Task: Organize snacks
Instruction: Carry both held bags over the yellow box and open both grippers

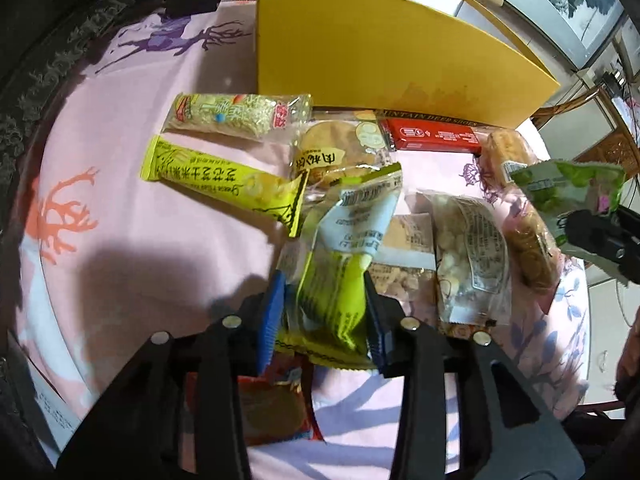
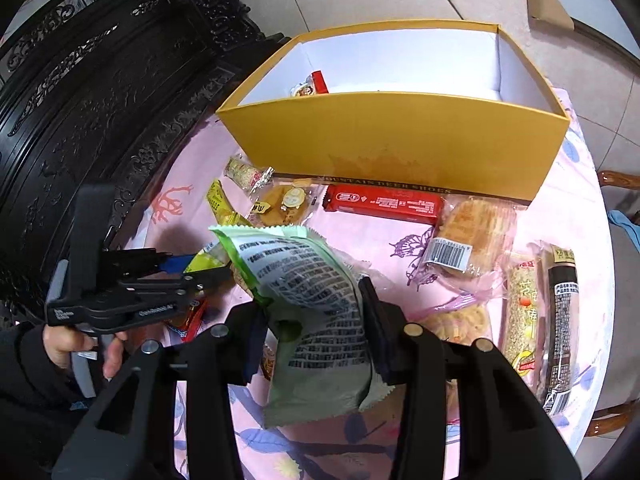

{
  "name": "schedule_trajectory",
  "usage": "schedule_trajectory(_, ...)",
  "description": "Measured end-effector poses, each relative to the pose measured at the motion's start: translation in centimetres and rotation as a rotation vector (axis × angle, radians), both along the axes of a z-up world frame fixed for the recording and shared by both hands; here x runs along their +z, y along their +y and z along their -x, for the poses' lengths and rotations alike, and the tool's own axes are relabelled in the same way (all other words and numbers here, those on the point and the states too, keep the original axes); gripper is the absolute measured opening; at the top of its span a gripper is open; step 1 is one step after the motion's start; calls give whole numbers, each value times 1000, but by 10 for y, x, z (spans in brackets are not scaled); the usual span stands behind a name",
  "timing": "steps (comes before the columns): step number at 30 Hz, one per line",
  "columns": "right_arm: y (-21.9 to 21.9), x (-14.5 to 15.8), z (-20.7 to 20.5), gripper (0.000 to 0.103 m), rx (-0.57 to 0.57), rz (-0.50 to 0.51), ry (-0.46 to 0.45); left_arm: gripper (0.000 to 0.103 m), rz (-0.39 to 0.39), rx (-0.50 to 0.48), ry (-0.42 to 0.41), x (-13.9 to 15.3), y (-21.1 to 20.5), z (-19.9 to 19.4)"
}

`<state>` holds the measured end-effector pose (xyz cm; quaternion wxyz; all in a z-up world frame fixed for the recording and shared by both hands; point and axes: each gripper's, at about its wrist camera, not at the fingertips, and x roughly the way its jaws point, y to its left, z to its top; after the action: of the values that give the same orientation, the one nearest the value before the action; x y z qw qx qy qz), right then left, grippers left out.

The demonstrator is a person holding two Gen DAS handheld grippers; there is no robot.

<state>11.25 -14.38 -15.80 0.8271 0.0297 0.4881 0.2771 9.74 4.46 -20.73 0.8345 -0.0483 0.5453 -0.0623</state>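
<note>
Both grippers are mid-pickup. The left gripper has its jaws clenched on a yellow-green packet; the right gripper grips a pale green packet, both just above the worktop. Next, each probably needs carrying over the yellow box wall and dropping inside. The box floor is mostly hidden; one red snack shows
</note>
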Motion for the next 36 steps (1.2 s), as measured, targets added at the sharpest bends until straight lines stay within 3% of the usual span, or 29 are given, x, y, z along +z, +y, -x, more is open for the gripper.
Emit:
schedule_trajectory(9, -6, 5, 1, 44, -22, -13, -10, 29, 43, 53, -61, 23, 13, 10)
schedule_trajectory(14, 0, 12, 5, 44, -21, -3, -45, 29, 81, 57, -140, 66, 8, 19)
schedule_trajectory(16, 2, 21, 5, 44, -32, 12, -90, 29, 58, 37, -184, 89, -3, 16)
schedule_trajectory(21, 9, 57, -33, 44, -67, 74, -171, 29, 16, 20, -265, 132, -36, -31)
schedule_trajectory(25, 10, 89, -77, 44, -126, 79, -225, 29, 33, 46, -310, 157, -45, -87)
schedule_trajectory(30, 4, 108, -114, 44, -158, 82, -256, 29, 54, 63, -319, 170, -46, -125)
schedule_trajectory(36, 2, 112, -137, 44, -176, 85, -258, 29, 58, 63, -319, 172, -44, -143)
